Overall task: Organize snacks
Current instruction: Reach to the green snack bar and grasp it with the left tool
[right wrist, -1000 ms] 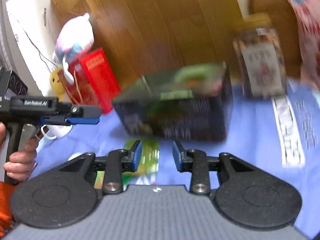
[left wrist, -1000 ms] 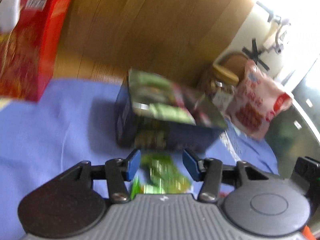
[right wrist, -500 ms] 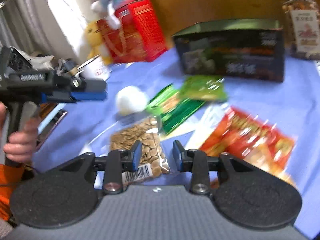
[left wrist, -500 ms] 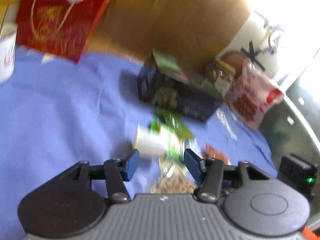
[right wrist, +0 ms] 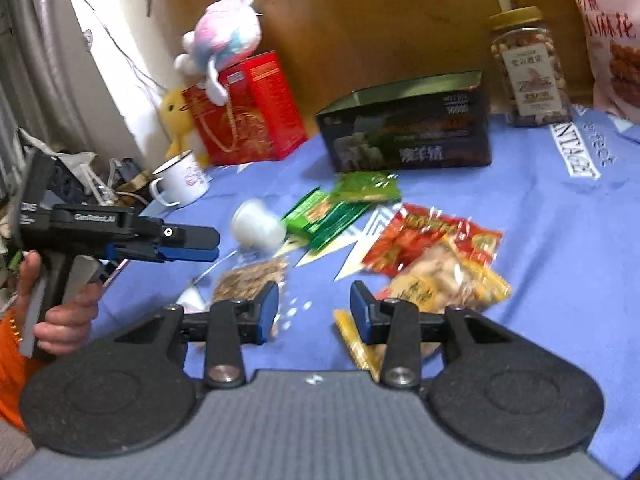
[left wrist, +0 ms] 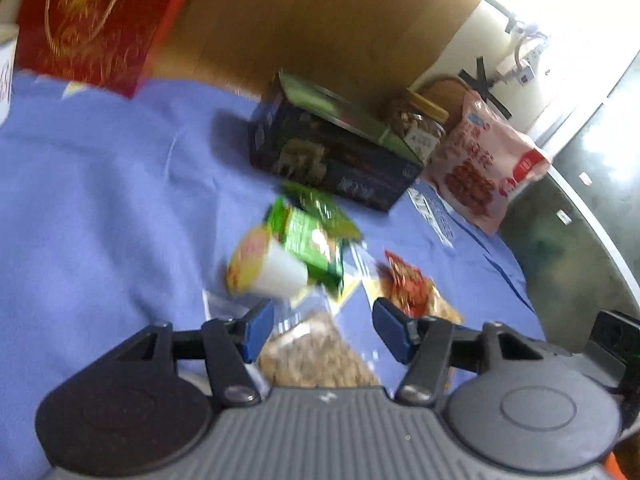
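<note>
Left hand-held gripper [left wrist: 323, 330], fingers spread and empty, is hovering nearest the clear seed bag [left wrist: 316, 354], lying directly ahead toward the worktop's near edge (long axis running away from it).

Readable text on the table

"GenRobot.AI" is printed on the left gripper [right wrist: 188, 246]; "小麻花" is read on the pink bag [right wrist: 612, 28]; "erfect" and a boxed "NTA" fragment are printed on the blue cloth [right wrist: 580, 152]. The box and jar labels are too blurred.
</note>
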`<state>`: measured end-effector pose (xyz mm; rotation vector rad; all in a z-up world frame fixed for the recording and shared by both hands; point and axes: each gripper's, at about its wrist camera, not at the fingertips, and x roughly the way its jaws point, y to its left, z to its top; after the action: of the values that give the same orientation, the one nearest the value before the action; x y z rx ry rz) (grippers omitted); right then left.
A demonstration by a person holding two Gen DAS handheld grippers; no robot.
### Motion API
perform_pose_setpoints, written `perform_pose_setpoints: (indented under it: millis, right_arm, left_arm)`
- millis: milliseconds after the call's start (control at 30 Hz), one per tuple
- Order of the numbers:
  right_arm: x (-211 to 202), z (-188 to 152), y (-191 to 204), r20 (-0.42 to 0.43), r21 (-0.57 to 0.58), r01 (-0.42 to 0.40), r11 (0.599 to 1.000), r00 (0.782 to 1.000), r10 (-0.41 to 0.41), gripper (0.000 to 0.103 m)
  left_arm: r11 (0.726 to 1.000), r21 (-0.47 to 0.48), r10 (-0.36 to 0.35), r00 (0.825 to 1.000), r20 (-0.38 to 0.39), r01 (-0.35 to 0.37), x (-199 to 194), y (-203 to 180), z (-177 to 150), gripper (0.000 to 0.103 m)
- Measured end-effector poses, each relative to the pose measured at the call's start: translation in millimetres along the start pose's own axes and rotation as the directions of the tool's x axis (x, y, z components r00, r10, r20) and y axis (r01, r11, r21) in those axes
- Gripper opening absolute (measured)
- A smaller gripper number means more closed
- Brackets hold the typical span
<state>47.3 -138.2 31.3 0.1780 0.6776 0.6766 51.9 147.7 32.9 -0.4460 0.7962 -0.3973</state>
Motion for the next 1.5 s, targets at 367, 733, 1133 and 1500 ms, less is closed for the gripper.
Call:
perform_pose_setpoints:
  millis: [367, 733, 1133, 1500]
  right_arm:
    - [90, 34, 15, -0.126, -0.195, 0.062, 0.979, 0.988, -0.088, 0.043]
    - [101, 35, 32, -0.105, -0.211, -0.029, 0.977, 0.994, 0.007, 0.017]
    - [45, 29, 11, -0.075, -0.127, 0.008, 0.992, 0.997, -0.017, 0.027]
    - [90, 22, 11, -0.162, -0.325, 0.041, 0.945, 0.982, -0.098, 0.048]
  left_arm:
    - [1.000, -0.003, -0.002, 0.993, -0.119, 0.001, 62, 26, 85, 0.059]
    - [0.987, -0.005, -0.156, 0.962, -0.224, 0.159, 75, 11, 76, 0.032]
    - [0.995, 0.032, -0.088, 0.970, -0.227, 0.097, 79, 13, 92, 0.053]
    - [0.969, 0.230, 0.002, 0.921, -0.389, 0.095, 95, -18, 75, 0.066]
